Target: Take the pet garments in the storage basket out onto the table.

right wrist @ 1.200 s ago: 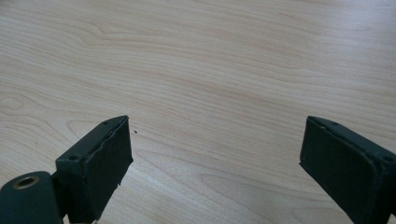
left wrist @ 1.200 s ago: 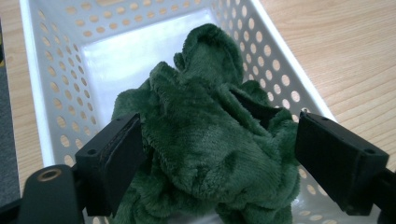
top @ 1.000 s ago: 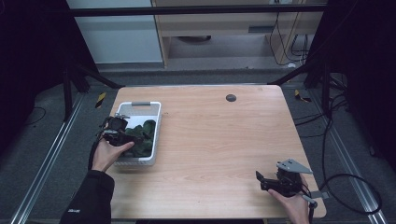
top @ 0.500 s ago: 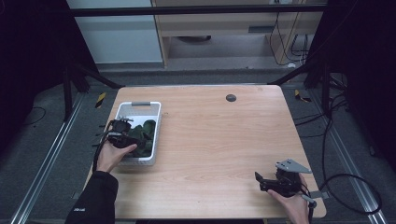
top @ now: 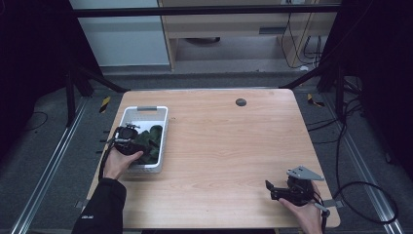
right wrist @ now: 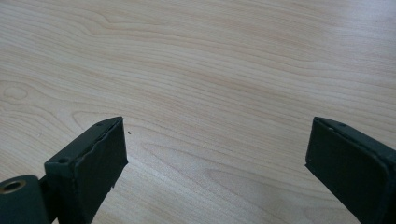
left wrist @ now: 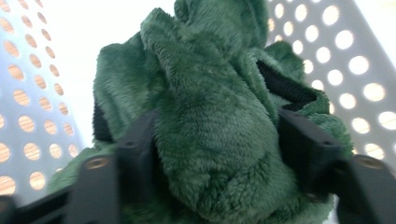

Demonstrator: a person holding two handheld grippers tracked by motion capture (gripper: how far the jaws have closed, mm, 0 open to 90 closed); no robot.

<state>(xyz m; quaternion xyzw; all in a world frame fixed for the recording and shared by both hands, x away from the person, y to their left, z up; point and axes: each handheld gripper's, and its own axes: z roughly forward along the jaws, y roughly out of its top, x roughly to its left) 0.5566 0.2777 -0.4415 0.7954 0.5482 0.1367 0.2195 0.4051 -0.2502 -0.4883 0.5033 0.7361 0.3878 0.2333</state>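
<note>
A dark green plush cloth (top: 153, 135) lies bunched in a white perforated basket (top: 146, 108) at the table's left side. My left gripper (top: 135, 142) reaches into the basket from its near end. In the left gripper view the fuzzy green plush cloth (left wrist: 210, 84) bulges between the two black jaws, which press on a fold from both sides, so my left gripper (left wrist: 217, 140) is shut on it. My right gripper (top: 269, 187) rests low at the table's near right corner; in the right gripper view my right gripper (right wrist: 217, 140) stands open over bare wood.
The basket's holed walls (left wrist: 32, 93) stand close on both sides of the cloth. A small black round spot (top: 240, 102) sits at the far middle of the wooden table (top: 219, 146). Dark frame posts and cables surround the table.
The left hand and gripper have shifted slightly toward the near end of the basket, staying among the green cloth. The right gripper has not moved.
</note>
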